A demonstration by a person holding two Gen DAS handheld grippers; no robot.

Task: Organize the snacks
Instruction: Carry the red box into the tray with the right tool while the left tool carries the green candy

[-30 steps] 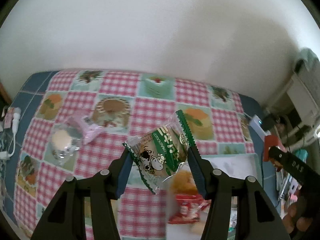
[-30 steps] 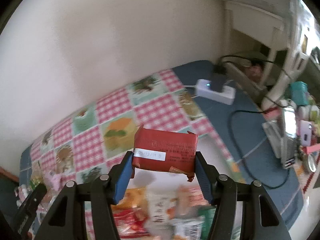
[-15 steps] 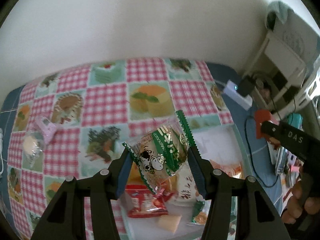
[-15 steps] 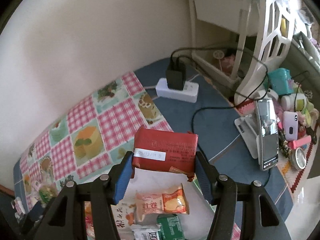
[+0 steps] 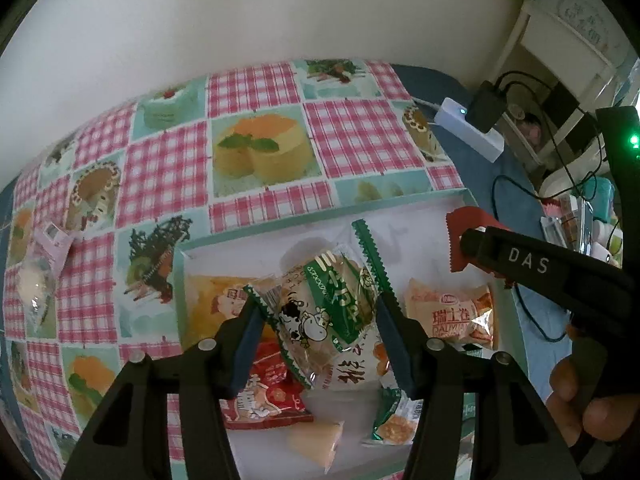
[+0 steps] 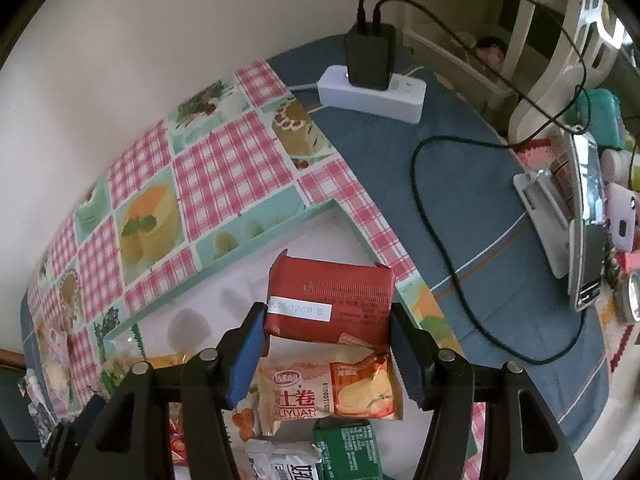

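My left gripper (image 5: 320, 312) is shut on a clear green-edged snack pack with a cow print (image 5: 326, 312), held over a shallow white tray with a mint rim (image 5: 320, 212). My right gripper (image 6: 328, 330) is shut on a red wrapped snack bar (image 6: 332, 300) with a white date label, above the tray's far right corner (image 6: 332, 206). In the tray lie several packs: an orange Swiss-roll pack (image 6: 332, 390), a red pack (image 5: 264, 396), a green pack (image 6: 348, 454). The right gripper's black body and a hand (image 5: 576, 392) show at the right of the left wrist view.
The tray sits on a pink checked cloth with cake pictures (image 5: 256, 152). A clear wrapped snack and a pink pack (image 5: 40, 264) lie on the cloth at left. A white power strip with a black charger (image 6: 372, 88), cables, a phone on a stand (image 6: 580, 232) crowd the right.
Both grippers have come down and moved over the tray with their snacks still gripped. The views swung right, so the tray and its packs now fill the lower part.
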